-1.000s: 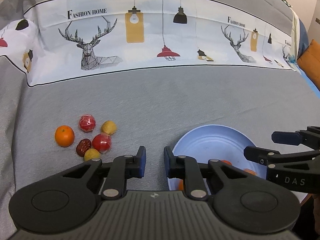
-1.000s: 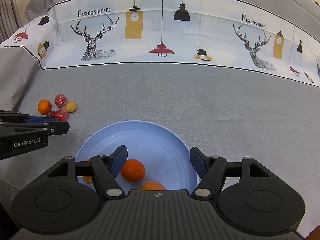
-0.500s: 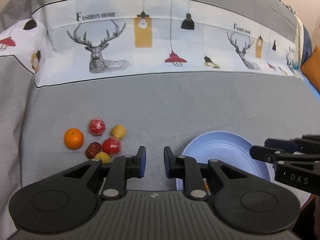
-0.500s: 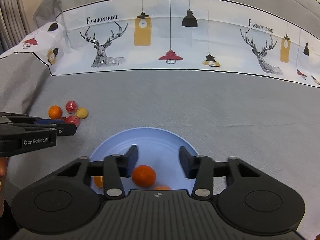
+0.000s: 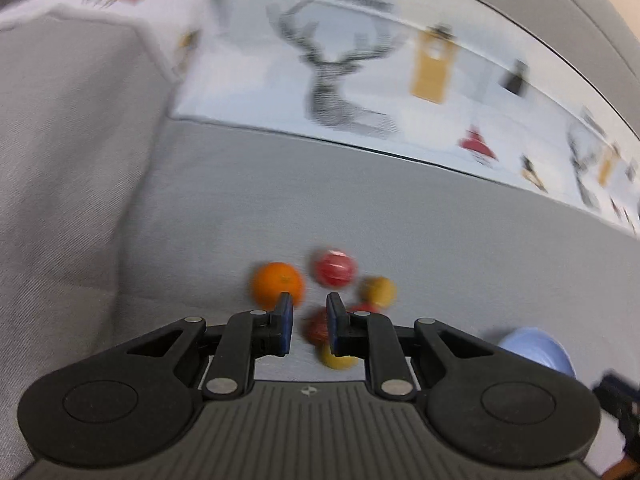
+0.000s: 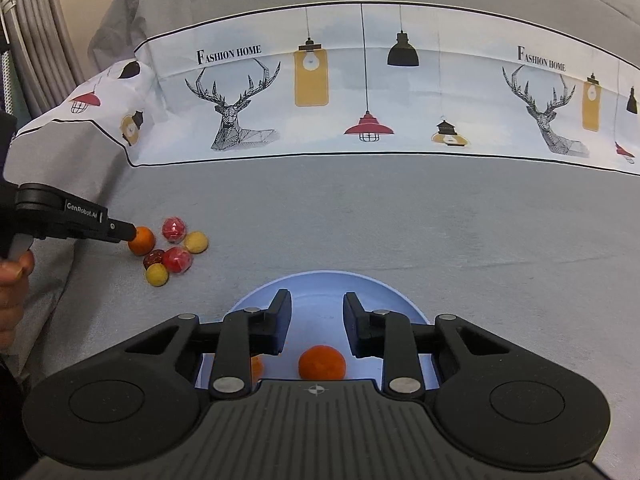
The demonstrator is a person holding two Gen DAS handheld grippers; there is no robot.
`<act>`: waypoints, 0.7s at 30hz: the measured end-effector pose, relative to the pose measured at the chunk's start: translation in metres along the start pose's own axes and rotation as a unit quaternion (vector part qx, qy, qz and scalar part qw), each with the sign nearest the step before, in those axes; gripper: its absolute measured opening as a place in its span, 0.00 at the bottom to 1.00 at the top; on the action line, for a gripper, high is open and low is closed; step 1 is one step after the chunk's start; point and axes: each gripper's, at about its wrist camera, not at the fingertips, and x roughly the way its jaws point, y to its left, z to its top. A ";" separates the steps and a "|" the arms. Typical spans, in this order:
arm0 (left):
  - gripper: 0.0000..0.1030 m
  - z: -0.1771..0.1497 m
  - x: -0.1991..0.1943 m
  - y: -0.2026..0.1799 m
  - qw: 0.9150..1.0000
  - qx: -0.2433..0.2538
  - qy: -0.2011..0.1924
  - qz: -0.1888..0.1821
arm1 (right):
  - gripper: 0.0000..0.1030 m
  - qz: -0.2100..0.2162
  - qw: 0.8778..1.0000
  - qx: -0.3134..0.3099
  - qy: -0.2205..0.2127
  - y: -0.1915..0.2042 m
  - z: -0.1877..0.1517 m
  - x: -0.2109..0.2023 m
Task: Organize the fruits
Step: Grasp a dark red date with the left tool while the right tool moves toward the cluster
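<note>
Left gripper (image 5: 308,328) is right up against the fruit cluster (image 6: 170,250), jaws narrowly apart, with the orange (image 5: 277,285) just off its left finger and the dark red fruit (image 5: 316,326) in the gap. Far side is wide bare grey cloth (image 6: 380,216). Near right, the blue plate (image 6: 384,286) sits under the right gripper (image 6: 316,322), oranges inside.

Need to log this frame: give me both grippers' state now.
Left gripper: jaws open a little, holding nothing, over the fruit pile.
Right gripper: jaws open, empty, above the blue plate.
</note>
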 end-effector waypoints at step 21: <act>0.35 0.000 0.057 -0.015 0.997 0.027 0.078 0.008 | 0.30 0.023 1.000 -0.013 0.008 0.014 0.006 0.010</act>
